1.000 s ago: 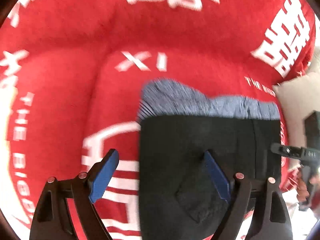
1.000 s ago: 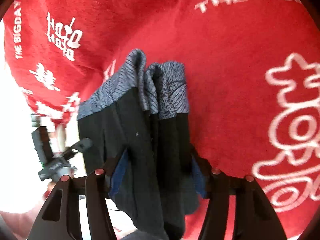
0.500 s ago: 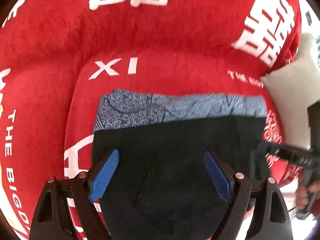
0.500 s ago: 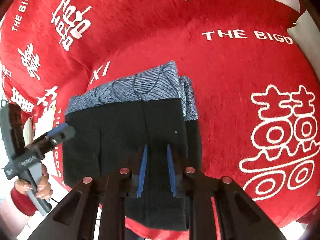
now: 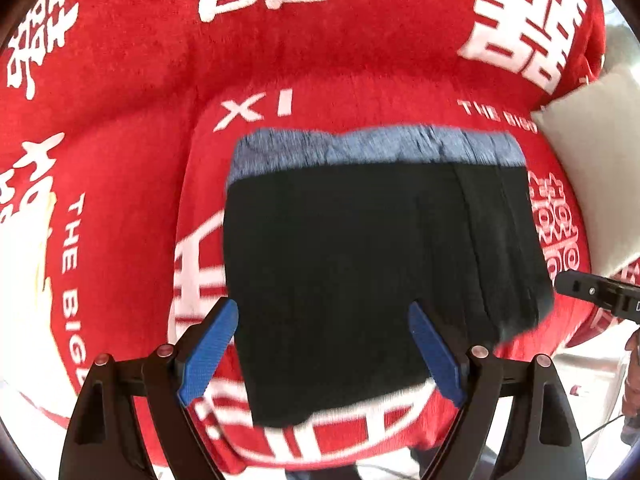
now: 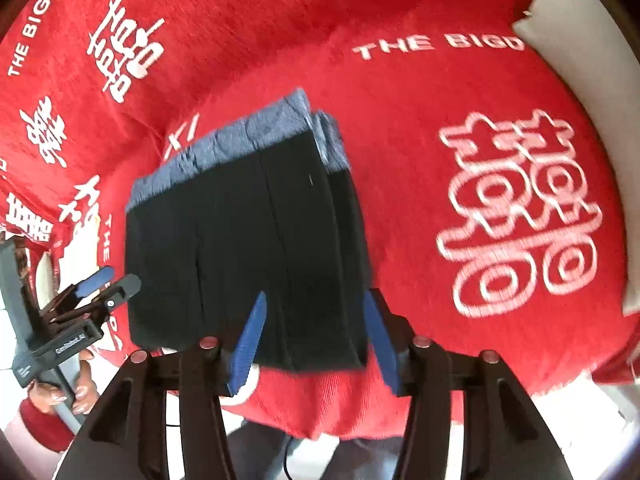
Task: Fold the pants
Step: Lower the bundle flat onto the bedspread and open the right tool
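The black pants (image 5: 360, 264) with a grey-blue patterned band lie folded in a flat rectangle on the red cover; they also show in the right wrist view (image 6: 248, 240). My left gripper (image 5: 324, 352) is open and empty, its blue pads wide apart above the near edge of the pants. My right gripper (image 6: 314, 336) is open, its pads either side of the near right corner of the fold, holding nothing. The right gripper's tip (image 5: 592, 290) shows at the right edge of the left wrist view. The left gripper (image 6: 96, 292) shows at the left of the right wrist view.
The red cover (image 5: 360, 60) with white characters and letters drapes a cushioned seat and backrest. A white cushion (image 5: 600, 168) sits to the right; it also shows in the right wrist view (image 6: 580, 40). The seat's front edge drops off just below the pants.
My right gripper has let go of the pants and opened. The pants went from hanging bunched to lying flat and folded. Both grippers have drawn back a little.
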